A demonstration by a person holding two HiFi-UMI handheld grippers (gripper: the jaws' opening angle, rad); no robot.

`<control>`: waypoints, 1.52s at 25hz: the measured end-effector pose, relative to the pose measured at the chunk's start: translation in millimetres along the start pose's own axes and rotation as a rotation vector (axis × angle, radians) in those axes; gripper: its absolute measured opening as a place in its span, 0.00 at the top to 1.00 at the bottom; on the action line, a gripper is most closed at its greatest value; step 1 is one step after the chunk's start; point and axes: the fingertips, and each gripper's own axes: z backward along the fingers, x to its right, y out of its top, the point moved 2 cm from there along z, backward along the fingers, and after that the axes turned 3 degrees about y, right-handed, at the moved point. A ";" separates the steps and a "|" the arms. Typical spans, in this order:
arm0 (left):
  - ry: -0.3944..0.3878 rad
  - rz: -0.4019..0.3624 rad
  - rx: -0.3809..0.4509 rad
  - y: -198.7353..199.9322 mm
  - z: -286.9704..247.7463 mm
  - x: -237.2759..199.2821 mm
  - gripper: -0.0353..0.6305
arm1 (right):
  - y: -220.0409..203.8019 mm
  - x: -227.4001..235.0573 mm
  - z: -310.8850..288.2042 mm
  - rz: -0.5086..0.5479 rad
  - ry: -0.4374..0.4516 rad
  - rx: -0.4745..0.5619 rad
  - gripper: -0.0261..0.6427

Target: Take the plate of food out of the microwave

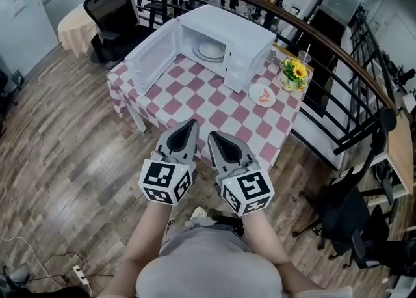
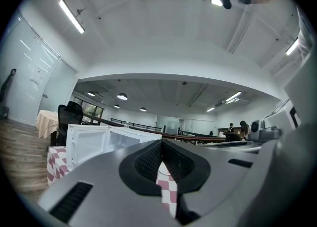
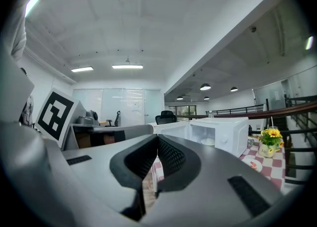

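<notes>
A white microwave [image 1: 250, 46] stands on the checkered table [image 1: 214, 105] with its door [image 1: 151, 56] swung open to the left. Inside it lies a white dish [image 1: 211, 50], also seen as the dish [image 3: 208, 141] in the right gripper view. A small plate with pinkish food [image 1: 262, 95] sits on the cloth to the right of the microwave. My left gripper [image 1: 188, 124] and right gripper [image 1: 214, 137] hang side by side over the table's near edge, well short of the microwave. Both are shut with nothing between the jaws, which meet in both gripper views [image 2: 161, 144] [image 3: 157, 141].
A pot of yellow flowers [image 1: 294, 73] and a glass [image 1: 304, 56] stand at the table's right corner. A curved black railing [image 1: 338, 49] runs behind the table. Office chairs stand at the far left [image 1: 110, 13] and near right [image 1: 354, 218]. The floor is wood.
</notes>
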 end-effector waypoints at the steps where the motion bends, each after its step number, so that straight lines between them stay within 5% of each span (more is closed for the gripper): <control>1: 0.003 -0.002 0.000 0.5 -5.2 -3.6 0.94 | 0.8 4.4 -5.1 0.001 0.001 0.002 0.92; 22: -0.075 0.000 -0.038 -7.7 -96.7 -27.2 0.94 | -1.0 72.5 -56.9 -0.016 -0.071 0.016 0.92; 38: -0.172 -0.023 -0.101 -11.7 -168.4 -99.8 0.94 | -18.3 108.3 -149.2 -0.070 -0.188 -0.004 0.92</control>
